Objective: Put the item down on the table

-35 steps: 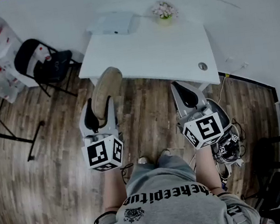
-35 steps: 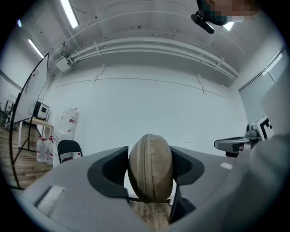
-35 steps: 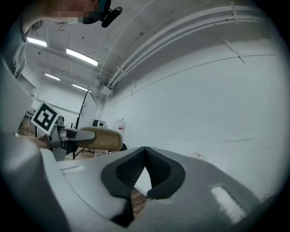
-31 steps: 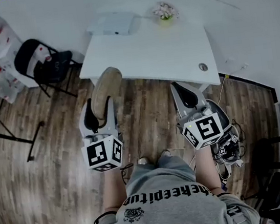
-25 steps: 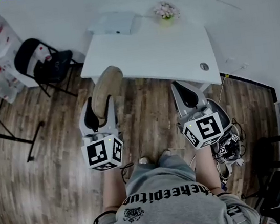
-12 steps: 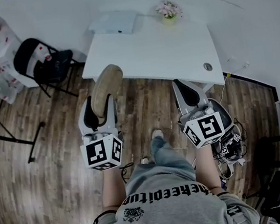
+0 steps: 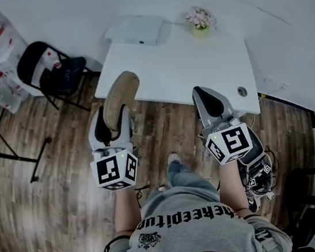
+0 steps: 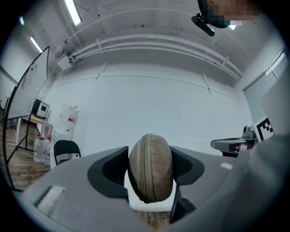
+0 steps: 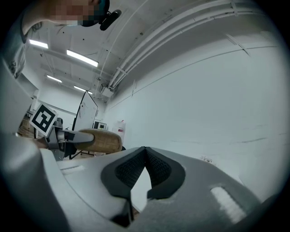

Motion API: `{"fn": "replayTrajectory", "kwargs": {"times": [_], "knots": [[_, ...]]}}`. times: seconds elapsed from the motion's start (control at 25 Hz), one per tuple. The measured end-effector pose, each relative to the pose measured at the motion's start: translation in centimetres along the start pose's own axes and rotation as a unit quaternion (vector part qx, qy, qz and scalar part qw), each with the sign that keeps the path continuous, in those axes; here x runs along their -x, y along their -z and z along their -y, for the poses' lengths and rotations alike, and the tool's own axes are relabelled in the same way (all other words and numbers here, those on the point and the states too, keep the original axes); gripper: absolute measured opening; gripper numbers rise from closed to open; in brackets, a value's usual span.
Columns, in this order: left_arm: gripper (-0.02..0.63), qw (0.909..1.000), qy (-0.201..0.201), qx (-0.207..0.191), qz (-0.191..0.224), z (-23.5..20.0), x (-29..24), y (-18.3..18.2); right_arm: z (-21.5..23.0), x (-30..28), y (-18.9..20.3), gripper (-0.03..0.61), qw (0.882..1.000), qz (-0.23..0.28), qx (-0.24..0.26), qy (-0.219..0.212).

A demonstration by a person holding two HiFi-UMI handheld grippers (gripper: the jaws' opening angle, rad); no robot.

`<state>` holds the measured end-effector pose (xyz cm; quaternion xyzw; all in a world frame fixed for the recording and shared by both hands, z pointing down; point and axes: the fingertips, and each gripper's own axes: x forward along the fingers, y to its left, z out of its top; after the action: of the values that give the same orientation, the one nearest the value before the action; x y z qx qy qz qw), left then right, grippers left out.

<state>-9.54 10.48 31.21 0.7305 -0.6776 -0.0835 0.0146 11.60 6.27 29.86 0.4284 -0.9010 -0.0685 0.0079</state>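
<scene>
A tan oval zip case (image 7: 119,96) stands on edge between the jaws of my left gripper (image 7: 113,117), which is shut on it. In the left gripper view the case (image 8: 150,170) fills the gap between both black pads, zipper facing the camera. It hangs above the wooden floor, just short of the near left corner of the white table (image 7: 179,73). My right gripper (image 7: 207,101) is shut and holds nothing; its pads meet at the tips (image 9: 144,156). It is level with the table's front edge. The case (image 9: 102,140) also shows at the left in the right gripper view.
On the table's far side lie a flat white box (image 7: 137,30) and a small flower pot (image 7: 200,17); a cable hole (image 7: 241,91) sits near its right front corner. A black folding chair (image 7: 50,67) stands left of the table. Cables and gear (image 7: 259,169) lie by the person's right foot.
The person has stepped forward, one leg now out in front, and the table has come nearer. Both grippers keep the same pose, the left one still gripping the case.
</scene>
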Motion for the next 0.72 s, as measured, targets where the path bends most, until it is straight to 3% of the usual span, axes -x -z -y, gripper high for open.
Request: {"fn": "replayTrajectory", "kwargs": {"times": [0.72], "knots": [[0.276, 0.9996, -0.028, -0.008, 0.004, 1.9, -11.9, 0.8, 9.2, -10.0, 1.4, -0.003, 0.999, 0.009, -0.012, -0.051]]}}
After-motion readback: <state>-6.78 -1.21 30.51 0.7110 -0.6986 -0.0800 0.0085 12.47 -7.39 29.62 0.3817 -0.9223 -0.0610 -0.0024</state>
